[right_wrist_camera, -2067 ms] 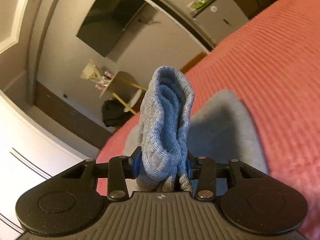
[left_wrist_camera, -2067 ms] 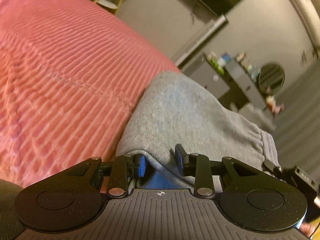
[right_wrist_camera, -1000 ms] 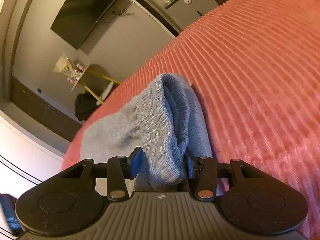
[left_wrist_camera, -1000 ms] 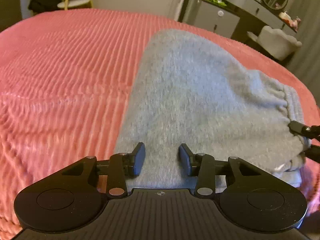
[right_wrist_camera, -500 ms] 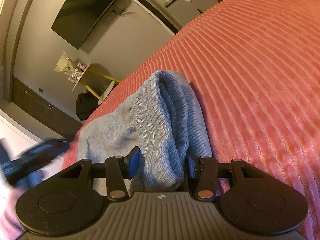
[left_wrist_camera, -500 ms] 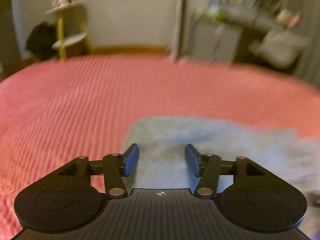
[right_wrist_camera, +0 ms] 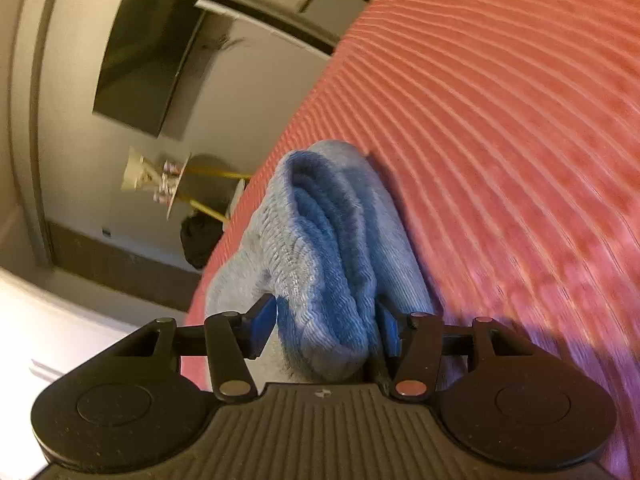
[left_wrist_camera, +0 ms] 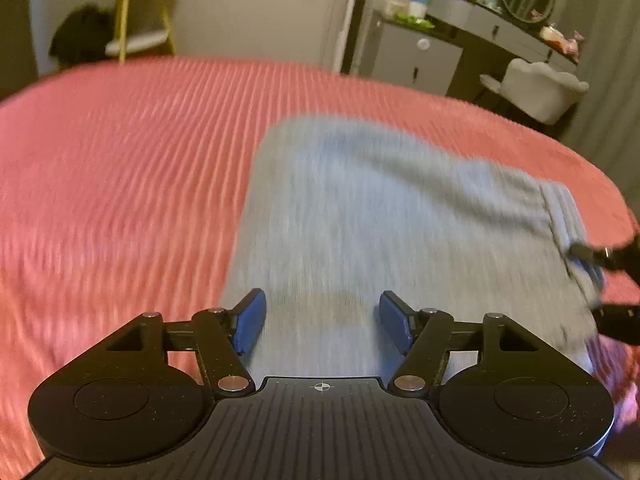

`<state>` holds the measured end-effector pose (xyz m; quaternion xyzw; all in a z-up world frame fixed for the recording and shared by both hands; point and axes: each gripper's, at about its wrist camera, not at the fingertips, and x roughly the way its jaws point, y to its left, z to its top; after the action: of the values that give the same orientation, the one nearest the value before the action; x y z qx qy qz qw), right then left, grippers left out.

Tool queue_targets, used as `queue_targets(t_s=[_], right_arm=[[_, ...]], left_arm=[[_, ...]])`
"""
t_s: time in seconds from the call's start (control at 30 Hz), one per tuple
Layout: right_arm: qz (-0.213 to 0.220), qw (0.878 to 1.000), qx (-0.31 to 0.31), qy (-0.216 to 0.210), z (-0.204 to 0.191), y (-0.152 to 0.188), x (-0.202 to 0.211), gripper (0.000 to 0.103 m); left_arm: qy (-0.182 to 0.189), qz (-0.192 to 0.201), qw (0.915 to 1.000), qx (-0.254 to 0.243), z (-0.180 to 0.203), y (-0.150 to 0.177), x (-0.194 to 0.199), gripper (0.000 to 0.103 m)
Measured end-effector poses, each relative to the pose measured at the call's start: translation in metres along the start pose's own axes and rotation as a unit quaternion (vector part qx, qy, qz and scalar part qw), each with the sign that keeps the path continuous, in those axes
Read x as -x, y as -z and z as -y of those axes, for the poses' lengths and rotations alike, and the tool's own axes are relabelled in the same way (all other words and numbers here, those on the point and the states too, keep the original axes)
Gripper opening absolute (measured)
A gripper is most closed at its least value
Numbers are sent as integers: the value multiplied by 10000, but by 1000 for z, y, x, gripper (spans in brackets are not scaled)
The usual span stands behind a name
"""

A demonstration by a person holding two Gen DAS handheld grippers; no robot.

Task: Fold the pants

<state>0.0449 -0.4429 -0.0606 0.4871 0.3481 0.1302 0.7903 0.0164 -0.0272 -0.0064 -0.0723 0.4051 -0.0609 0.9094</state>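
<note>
Left wrist view: the grey sweatpants lie folded flat on the ribbed pink bedspread, directly ahead of and beneath the left gripper, their long axis running away from the fingers toward the far side of the bed, with the ribbed waistband at the right edge. The jaws have just been opening and stand spread, blue pads clear of the cloth, which passes below them ungripped; the tool tilts down over the near end of the fold. At the far right edge the right gripper sits at the waistband, so it is the nearer tool to that end. Right wrist view: the bunched waistband rises between the fingers of the right gripper, which has also just been opening; a gap shows at the left pad, and the right pad appears to touch the fabric, so the pinch reads as released. This tool is rolled, the bedspread slanting up the right of the view.
</note>
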Motion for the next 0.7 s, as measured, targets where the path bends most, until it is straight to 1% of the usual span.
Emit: queue_targets(t_s=[0.07,0.1,0.17,0.23,0.3,0.33,0.4,0.43,0.47,0.5,0.53,0.63,0.67,0.7], right_arm=[[-2,9998,-169,49,0,2,8,56],[25,9998,-163,105,-2,5,13,57],[138,9997,-59,192,-11,14,26,63],[319,9990,166,274,-20,23,39,63],[511,9982,263,159,-26,30,52,63],[557,9982,221,66,-28,32,56,63],[457,9988,196,-44,-29,35,57,57],[356,9993,151,3,-29,36,53,53],[214,9997,67,136,-28,37,48,51],[159,9997,-10,192,-26,39,44,49],[154,9997,-76,179,-27,40,40,49],[286,9986,-378,234,-26,36,32,51],[306,9981,-478,239,-26,34,28,53],[339,9976,-536,262,-27,33,23,53]], left_arm=[[22,300,9995,76,-7,17,8,69],[48,439,9989,161,-11,20,8,69],[81,537,9975,454,-12,17,9,69],[409,613,9944,751,-14,13,10,70],[672,602,9898,1099,-22,13,10,70],[796,574,9865,1309,-27,13,9,70],[998,430,9791,1719,-35,14,6,70],[1097,389,9755,1869,-39,17,6,70],[1245,351,9711,2005,-43,19,11,70],[1405,284,9669,2112,-46,20,11,70],[1574,190,9619,2228,-49,19,9,70],[2088,-206,9416,2632,-56,25,1,70],[2143,-326,9381,2700,-56,27,-6,70],[2073,-412,9382,2740,-55,28,-11,70]])
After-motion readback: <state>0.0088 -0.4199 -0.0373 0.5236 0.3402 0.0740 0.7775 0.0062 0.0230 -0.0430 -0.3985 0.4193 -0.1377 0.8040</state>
